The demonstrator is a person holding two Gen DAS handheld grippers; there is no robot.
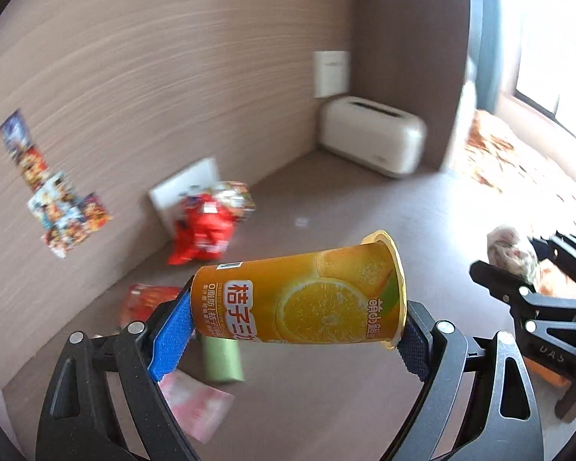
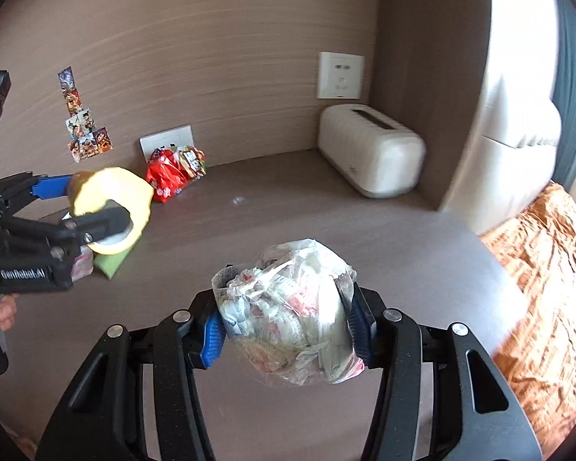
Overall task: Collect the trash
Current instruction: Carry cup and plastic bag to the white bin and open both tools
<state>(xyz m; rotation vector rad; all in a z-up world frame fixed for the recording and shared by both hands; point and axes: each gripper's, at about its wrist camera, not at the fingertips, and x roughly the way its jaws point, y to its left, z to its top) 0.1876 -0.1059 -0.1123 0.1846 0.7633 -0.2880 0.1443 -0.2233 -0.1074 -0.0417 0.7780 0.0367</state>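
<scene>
Orange cup point(image 1: 299, 299) held lengthwise, base against one blue pad point(image 1: 171, 342), rim against the other, in left gripper point(image 1: 288, 345), jaws set wide on it, above brown table point(image 1: 364, 211). Judged light, thin-walled, glossy; end-on hold likely to slip or buckle the rim, mid-body squeeze probably safer. Crumpled plastic bag point(image 2: 288, 311) pinched across its middle in right gripper point(image 2: 286, 332), jaws narrowed on it. Judged soft, near weightless, compressible; loose film could pull free. Left on table: red wrappers point(image 2: 172, 173) by wall, green roll point(image 1: 222, 361), pink packet point(image 1: 196, 407). White tissue box point(image 2: 370, 150) in corner.
</scene>
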